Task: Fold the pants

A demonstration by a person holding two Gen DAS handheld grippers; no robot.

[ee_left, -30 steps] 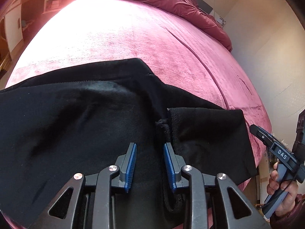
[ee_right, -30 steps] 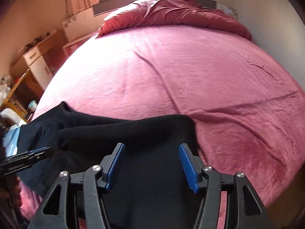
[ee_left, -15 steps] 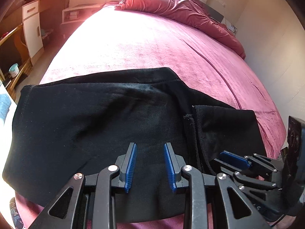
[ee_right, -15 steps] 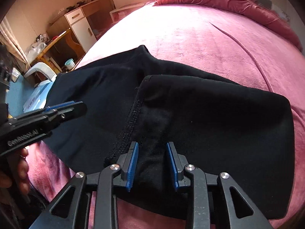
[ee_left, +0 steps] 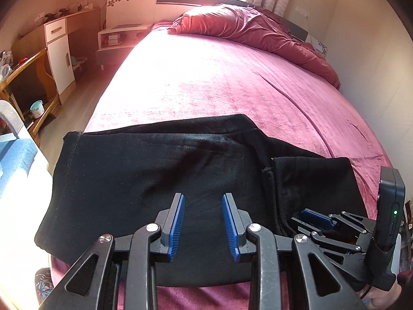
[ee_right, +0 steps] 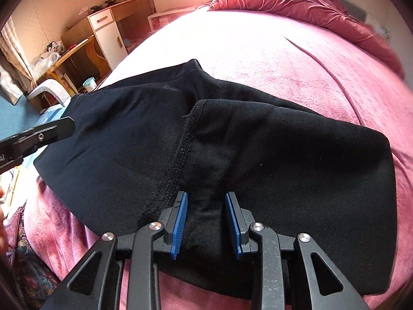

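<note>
Bed (ee_left: 232, 82) filled the frame. Black pants (ee_left: 160, 180) lay folded across lower centre, near its front edge. Left gripper (ee_left: 203, 223) hovered above them, fingers narrowly apart, empty. Right gripper (ee_right: 206, 223) fingers pinched a raised ridge of pants.

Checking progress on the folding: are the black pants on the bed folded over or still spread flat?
Partly folded. On the pants, one end lies doubled over the rest, its raw edge crossing the lower layer on the bed.
</note>
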